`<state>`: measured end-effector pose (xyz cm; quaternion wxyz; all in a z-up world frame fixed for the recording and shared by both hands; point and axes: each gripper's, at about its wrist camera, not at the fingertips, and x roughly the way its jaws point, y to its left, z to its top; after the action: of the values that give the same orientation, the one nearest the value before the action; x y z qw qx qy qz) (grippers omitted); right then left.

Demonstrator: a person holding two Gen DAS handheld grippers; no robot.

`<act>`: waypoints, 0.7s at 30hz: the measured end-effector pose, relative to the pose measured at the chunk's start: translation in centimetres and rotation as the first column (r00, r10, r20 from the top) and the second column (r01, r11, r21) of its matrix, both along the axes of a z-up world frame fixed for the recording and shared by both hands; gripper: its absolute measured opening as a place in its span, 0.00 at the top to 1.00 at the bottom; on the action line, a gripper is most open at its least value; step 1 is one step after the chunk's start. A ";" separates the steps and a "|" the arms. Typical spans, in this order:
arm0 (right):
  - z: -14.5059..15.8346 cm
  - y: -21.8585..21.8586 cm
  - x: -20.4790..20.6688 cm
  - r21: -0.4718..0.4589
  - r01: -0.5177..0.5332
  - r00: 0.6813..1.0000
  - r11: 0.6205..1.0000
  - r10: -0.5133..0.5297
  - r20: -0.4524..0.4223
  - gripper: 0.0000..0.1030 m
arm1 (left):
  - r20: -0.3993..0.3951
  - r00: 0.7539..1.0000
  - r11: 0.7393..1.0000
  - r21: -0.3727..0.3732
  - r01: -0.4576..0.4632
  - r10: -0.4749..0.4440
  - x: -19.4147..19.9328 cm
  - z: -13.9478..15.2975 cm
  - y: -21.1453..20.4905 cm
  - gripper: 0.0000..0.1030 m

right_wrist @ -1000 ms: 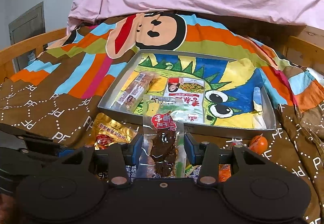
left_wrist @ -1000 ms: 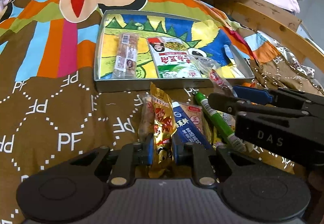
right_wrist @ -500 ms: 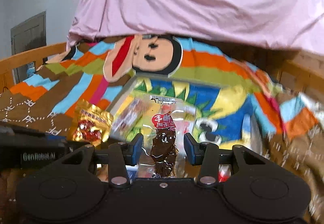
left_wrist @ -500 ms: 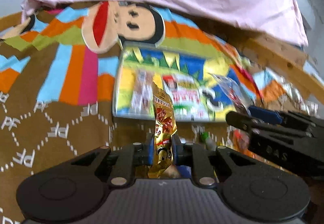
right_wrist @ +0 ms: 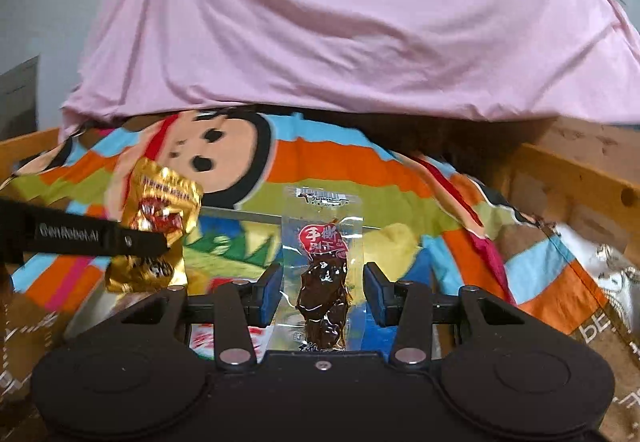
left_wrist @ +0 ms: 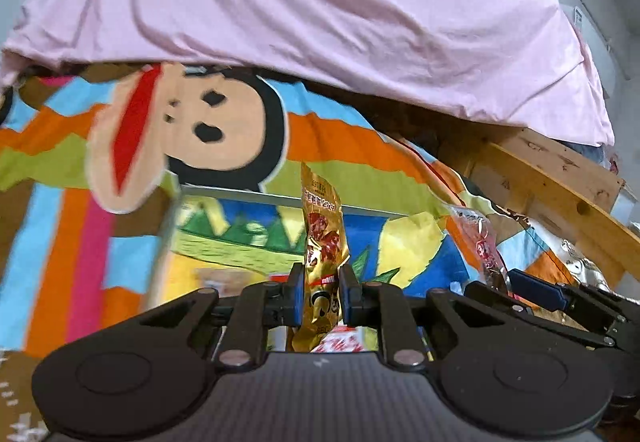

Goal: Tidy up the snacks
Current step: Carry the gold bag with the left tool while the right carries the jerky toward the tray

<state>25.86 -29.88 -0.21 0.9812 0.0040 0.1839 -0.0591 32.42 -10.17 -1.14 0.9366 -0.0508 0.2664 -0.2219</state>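
My left gripper (left_wrist: 319,292) is shut on a gold snack packet (left_wrist: 322,242), held upright in the air above the metal tray (left_wrist: 248,195). The gold packet also shows in the right wrist view (right_wrist: 154,226), with the left gripper's finger (right_wrist: 100,236) across it. My right gripper (right_wrist: 323,292) holds a clear packet of dark meat with a red label (right_wrist: 322,266) upright over the tray (right_wrist: 240,215); the blue pads press its edges. That packet also shows in the left wrist view (left_wrist: 482,242).
The tray has a cartoon dinosaur print and lies on a striped monkey-print blanket (left_wrist: 192,130). A pink sheet (right_wrist: 340,22) hangs behind. A wooden bed rail (left_wrist: 560,194) runs along the right. A white-and-red packet (left_wrist: 340,342) lies in the tray below the left gripper.
Both grippers have risen and moved forward over the tray, each carrying its packet. The loose snack pile on the blanket has dropped out of view.
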 end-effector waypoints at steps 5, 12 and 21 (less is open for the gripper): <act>-1.8 -2.6 1.9 0.055 0.059 0.997 0.997 -0.056 -0.045 0.56 | -0.060 0.998 1.000 -0.014 0.027 -0.028 2.4 -2.8 -3.1 0.82; -3.9 -4.3 3.2 0.106 0.110 0.989 0.988 -0.099 -0.106 0.56 | -0.135 0.991 1.000 -0.018 0.024 -0.027 3.4 -5.8 -4.9 0.82; -5.9 -3.7 4.3 0.110 0.102 0.983 0.989 -0.083 -0.161 0.55 | -0.188 0.982 1.000 -0.010 0.013 -0.015 3.8 -6.6 -4.4 0.82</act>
<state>30.17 -33.54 -6.10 0.9580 0.0659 0.2629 -0.0940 36.22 -14.55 -7.73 0.9055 -0.0737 0.3528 -0.2239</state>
